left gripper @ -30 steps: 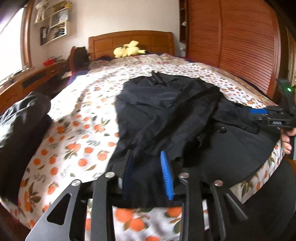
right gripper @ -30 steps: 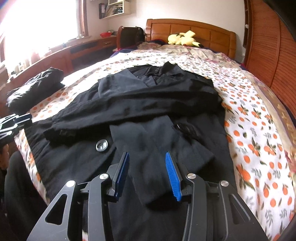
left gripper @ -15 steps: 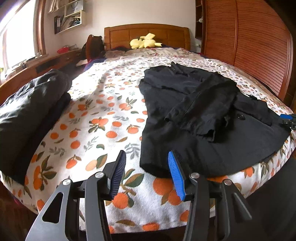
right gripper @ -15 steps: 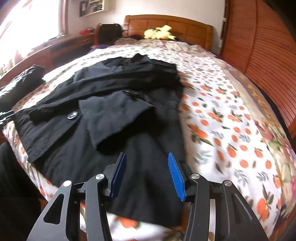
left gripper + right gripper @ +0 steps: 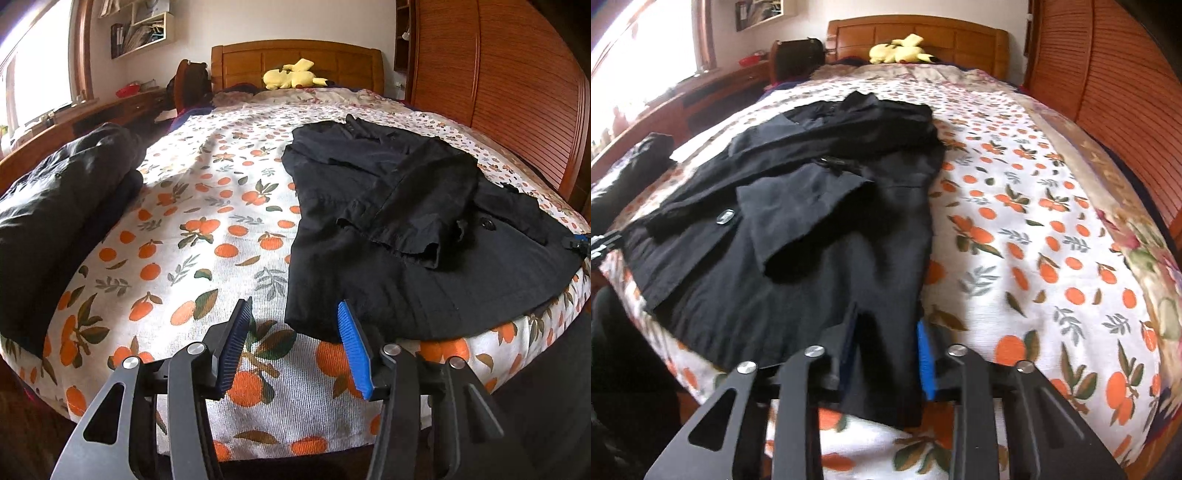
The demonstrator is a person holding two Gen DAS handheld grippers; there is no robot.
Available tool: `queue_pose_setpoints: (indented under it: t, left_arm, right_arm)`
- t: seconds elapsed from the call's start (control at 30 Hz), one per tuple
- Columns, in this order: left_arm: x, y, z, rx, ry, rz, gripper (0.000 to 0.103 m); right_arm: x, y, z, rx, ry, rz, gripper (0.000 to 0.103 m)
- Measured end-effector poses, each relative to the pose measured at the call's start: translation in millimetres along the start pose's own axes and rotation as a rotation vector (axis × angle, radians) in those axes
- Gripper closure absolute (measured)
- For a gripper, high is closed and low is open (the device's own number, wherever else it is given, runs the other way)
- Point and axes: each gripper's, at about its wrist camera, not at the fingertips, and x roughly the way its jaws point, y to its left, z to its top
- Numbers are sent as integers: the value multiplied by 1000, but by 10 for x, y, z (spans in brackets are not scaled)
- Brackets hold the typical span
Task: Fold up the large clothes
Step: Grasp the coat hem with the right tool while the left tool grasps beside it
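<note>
Wooden headboard (image 5: 295, 59), bright window (image 5: 33, 74)

black tongs (image 5: 293, 334), blue ribbed pads (image 5: 352, 349)

Black coat (image 5: 413, 229) on white, orange-fruit-print bedspread (image 5: 207, 236); yellow plush toy (image 5: 291, 75).

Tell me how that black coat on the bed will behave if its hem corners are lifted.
The black coat is probably floppy: its folded sleeves lie limp and creased, so they may slide off as the hem rises. It looks fairly heavy, being thick and long. The right gripper straddles the hem corner; the left gripper is open beside the other.
</note>
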Motion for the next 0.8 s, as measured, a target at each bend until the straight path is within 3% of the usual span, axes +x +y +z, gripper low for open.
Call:
queue_pose_setpoints:
  t: [0.53,0.8]
  left_arm:
    - [-20,-46,-70,-20,10,-53,53]
    - [51,-192,67,6,7,-74,56]
  right_arm:
    - [123,12,-99,-5,28,-9,75]
    - [146,7,-116,-2,23,-5,73]
